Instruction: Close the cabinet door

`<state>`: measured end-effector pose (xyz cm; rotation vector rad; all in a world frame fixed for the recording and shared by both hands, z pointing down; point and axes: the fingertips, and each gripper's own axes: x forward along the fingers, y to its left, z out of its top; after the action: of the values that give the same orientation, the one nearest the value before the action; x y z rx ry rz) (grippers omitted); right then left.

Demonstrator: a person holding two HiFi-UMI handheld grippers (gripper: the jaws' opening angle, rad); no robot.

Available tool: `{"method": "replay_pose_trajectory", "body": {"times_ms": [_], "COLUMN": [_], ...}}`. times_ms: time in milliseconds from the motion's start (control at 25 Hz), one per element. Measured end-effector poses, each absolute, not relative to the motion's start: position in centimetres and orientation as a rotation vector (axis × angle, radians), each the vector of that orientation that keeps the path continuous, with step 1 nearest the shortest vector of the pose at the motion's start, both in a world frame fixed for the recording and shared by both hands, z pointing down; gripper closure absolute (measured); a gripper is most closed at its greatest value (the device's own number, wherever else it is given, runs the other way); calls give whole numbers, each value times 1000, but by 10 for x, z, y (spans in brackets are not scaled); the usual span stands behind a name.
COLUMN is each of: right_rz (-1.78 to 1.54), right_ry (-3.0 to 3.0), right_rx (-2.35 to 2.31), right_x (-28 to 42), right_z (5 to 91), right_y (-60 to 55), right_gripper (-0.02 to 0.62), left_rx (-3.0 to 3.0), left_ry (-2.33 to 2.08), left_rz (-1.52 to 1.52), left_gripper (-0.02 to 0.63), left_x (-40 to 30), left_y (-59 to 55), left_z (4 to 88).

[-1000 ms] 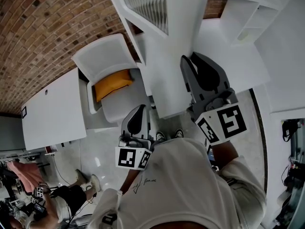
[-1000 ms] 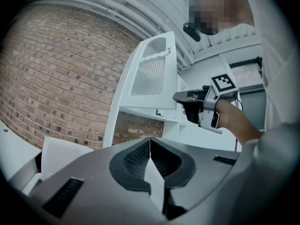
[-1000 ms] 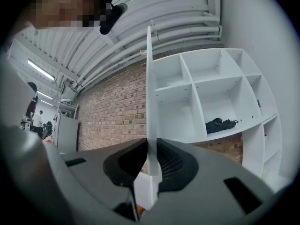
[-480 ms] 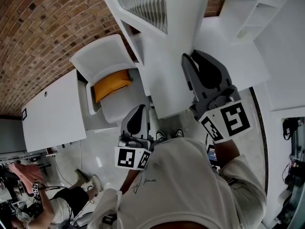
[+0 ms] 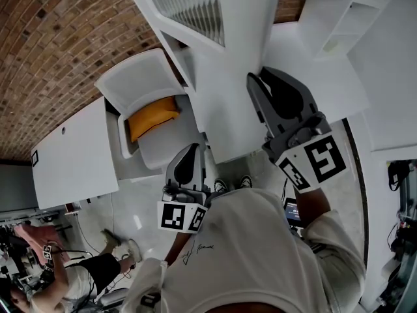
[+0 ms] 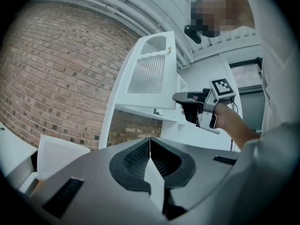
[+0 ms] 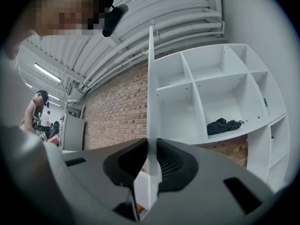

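Cabinet door (image 5: 228, 103) stands open, swung out from the white shelf unit (image 7: 213, 93), with what looks like its free edge toward you. A ribbed glass pane (image 6: 149, 74) is set in its upper part. Your right gripper (image 7: 151, 145) is clamped on that edge: the thin white panel runs straight up between the two pads, seen edge-on. Your left gripper (image 5: 190, 150) hangs low by your body, jaws pressed together with nothing in them, well apart from the door. Handling, as a judgement: a painted board on hinges, stiff, and light enough to swing with one gripper. The finish looks smooth, so the pads may slide along the edge if you push at an angle. A pinch on the outer edge, far from the hinges, gives the best leverage. Keep off the pane, likely the fragile part. Let go before the edge meets the frame or the jaws could get trapped, then finish with a flat push on the solid face. A black bundle (image 7: 224, 124) lies set back in one open compartment, probably clear of the swing.
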<state>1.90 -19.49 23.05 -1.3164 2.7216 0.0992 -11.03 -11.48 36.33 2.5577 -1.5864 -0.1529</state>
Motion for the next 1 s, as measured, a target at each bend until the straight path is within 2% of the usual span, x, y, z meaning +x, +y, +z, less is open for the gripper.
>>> {"method": "replay_pose_trajectory", "body": {"times_ms": [1000], "right_rz": [70], "right_ry": [2792], "right_rx": [-1203], "right_x": [36], "right_z": [230], "right_y": [-220], "right_gripper": [526], "left_rx": [2545], "left_ry": [-1596], "left_rz": [-109], "left_gripper": [589], "left_x": [-97], "left_y": [-126], "left_z": [366]}}
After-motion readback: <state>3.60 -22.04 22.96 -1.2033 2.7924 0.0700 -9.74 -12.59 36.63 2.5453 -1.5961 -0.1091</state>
